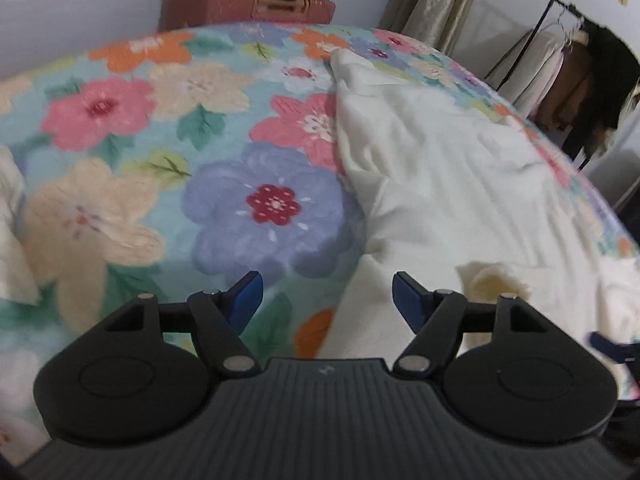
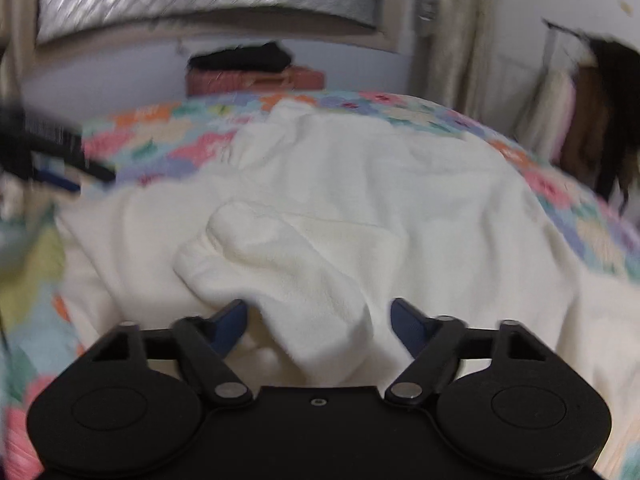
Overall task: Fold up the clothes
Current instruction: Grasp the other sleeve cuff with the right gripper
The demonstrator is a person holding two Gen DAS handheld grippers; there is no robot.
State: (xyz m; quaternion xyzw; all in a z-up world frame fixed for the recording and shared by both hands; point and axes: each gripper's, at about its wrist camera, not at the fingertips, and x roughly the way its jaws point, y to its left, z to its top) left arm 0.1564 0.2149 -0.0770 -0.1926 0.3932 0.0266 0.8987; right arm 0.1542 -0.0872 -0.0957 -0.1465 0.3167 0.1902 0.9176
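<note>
White garment spread out and rumpled on a flowery bedspread, left gripper released, blue fingers apart over the cloth's edge, nothing gripped, right gripper parted around a raised fold of the cloth, not pinching it, pink suitcase by the wall behind the bed.

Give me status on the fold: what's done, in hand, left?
Done: nothing tidy yet; the white garment lies rumpled on the floral bedspread. In hand: a bunched fold of it sits between the right gripper jaws, pads not clearly pressing; the left gripper is open over bare bedspread at the garment's edge. Left: flatten it out and make every fold.
</note>
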